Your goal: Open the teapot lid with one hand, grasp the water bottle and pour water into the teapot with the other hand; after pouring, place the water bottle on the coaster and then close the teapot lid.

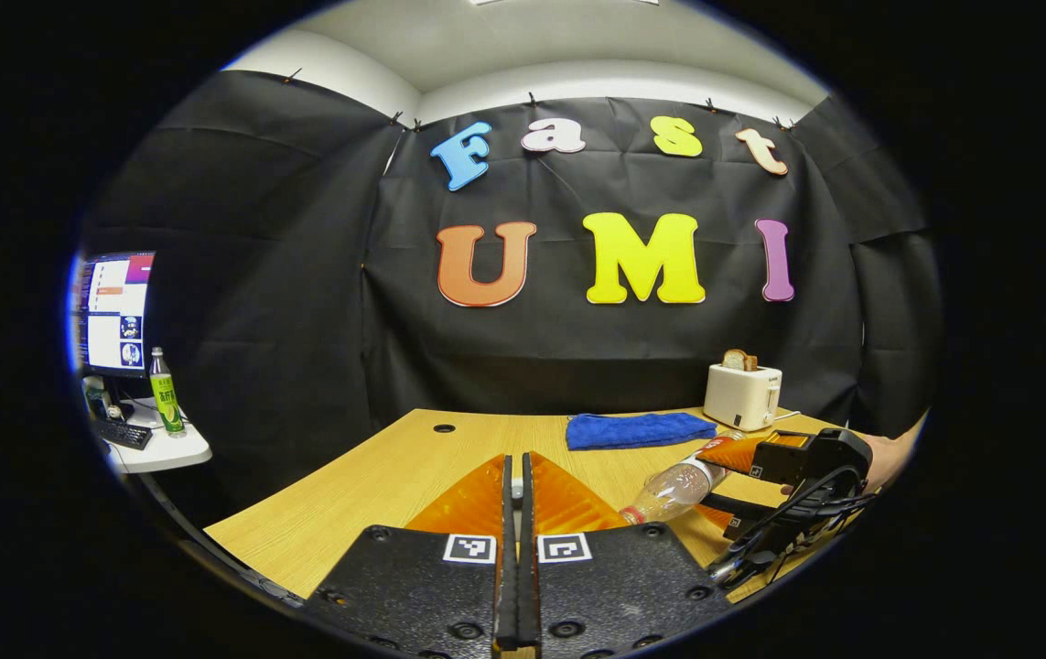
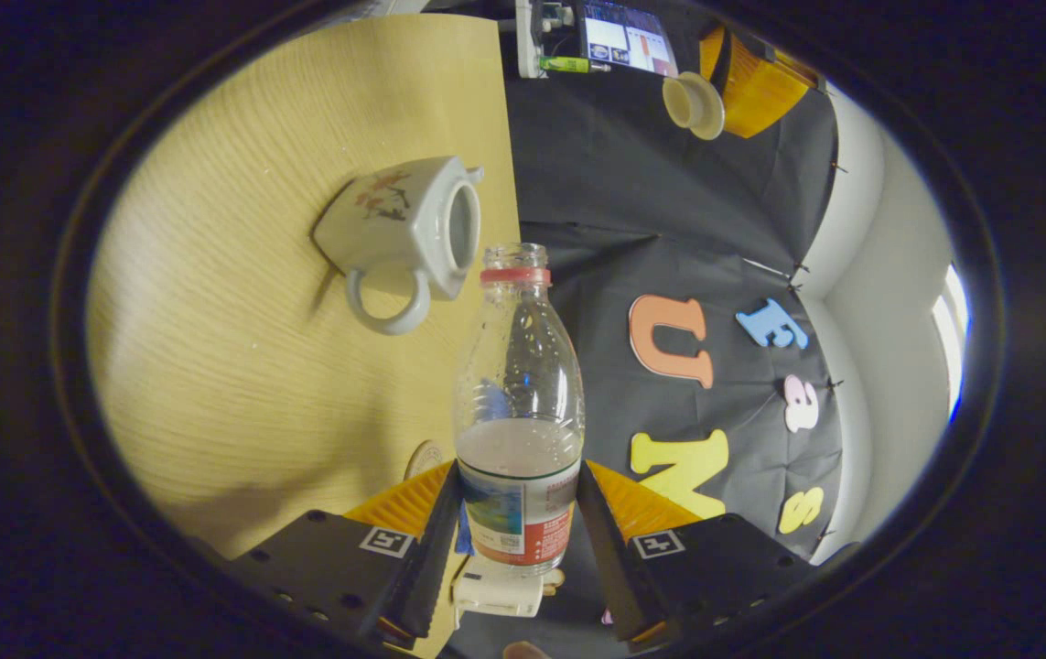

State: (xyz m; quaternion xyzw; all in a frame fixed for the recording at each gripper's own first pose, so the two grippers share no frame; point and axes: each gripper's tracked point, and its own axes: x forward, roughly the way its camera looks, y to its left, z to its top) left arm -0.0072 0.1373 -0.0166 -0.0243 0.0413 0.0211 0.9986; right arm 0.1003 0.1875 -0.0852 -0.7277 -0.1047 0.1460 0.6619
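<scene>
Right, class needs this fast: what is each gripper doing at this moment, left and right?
Left gripper: closed, holding the teapot lid.
Right gripper: closed on the water bottle, tipped toward the open teapot.

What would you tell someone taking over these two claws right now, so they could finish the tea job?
Left claw: shut on the teapot lid, held up away from the pot.
Right claw: shut on the water bottle, uncapped and tipped sideways, mouth toward the teapot, which stands open on the table.
Done: lid off, bottle grasped. No stream visible; water remains in the bottle.
Left: pour, set the bottle on the coaster (probably the round disc beside the right claw), close the lid.
</scene>
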